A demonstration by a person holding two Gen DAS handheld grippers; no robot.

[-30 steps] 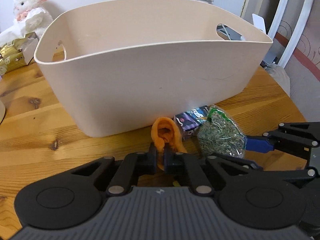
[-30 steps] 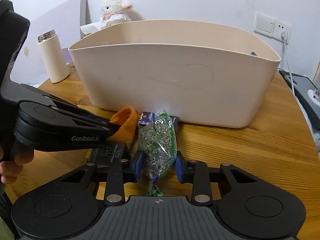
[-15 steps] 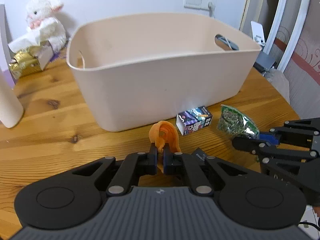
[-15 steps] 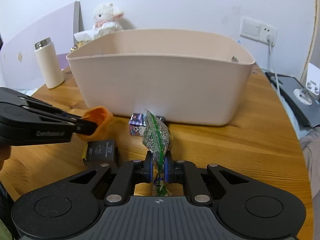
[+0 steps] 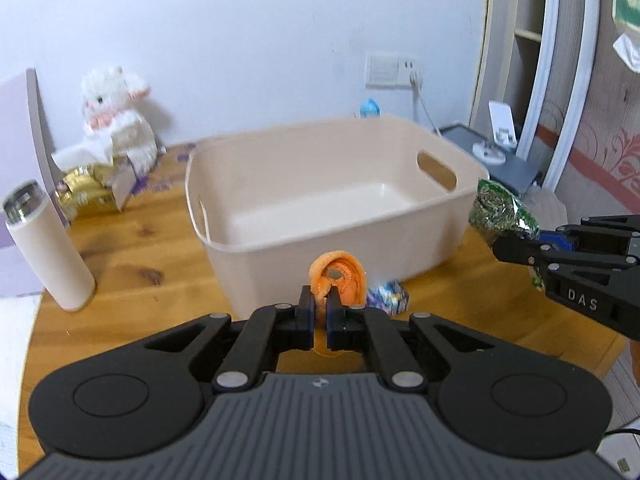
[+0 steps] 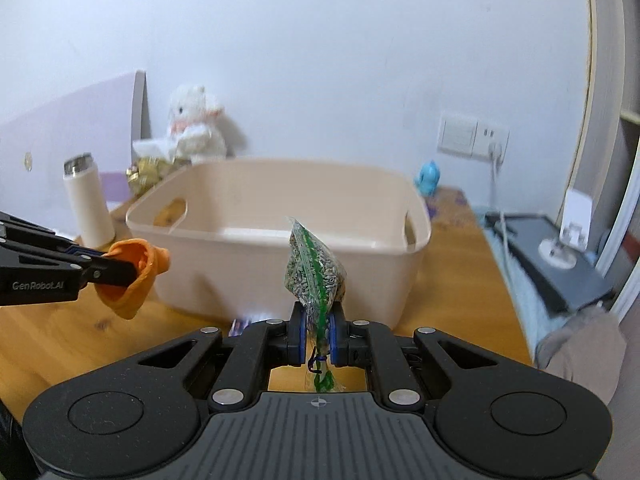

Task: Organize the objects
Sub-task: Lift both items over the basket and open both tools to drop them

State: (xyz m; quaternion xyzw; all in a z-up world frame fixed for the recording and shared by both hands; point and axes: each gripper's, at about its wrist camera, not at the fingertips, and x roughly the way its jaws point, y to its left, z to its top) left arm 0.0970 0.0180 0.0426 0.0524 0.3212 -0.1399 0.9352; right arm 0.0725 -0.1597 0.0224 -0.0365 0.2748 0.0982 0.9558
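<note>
Left tool (image 5: 318,312) pinching crumpled orange cloth (image 5: 338,276); right tool (image 6: 318,334) pinching clear seed bag (image 6: 314,268), green stripe.

home room, plush toy (image 5: 116,120), wooden table (image 5: 132,248)

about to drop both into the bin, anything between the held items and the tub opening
Nothing visible blocks either. The orange item in the left gripper and the green bag in the right gripper both sit on the near side of the beige tub, whose near wall they must clear; its inside looks bare.
</note>
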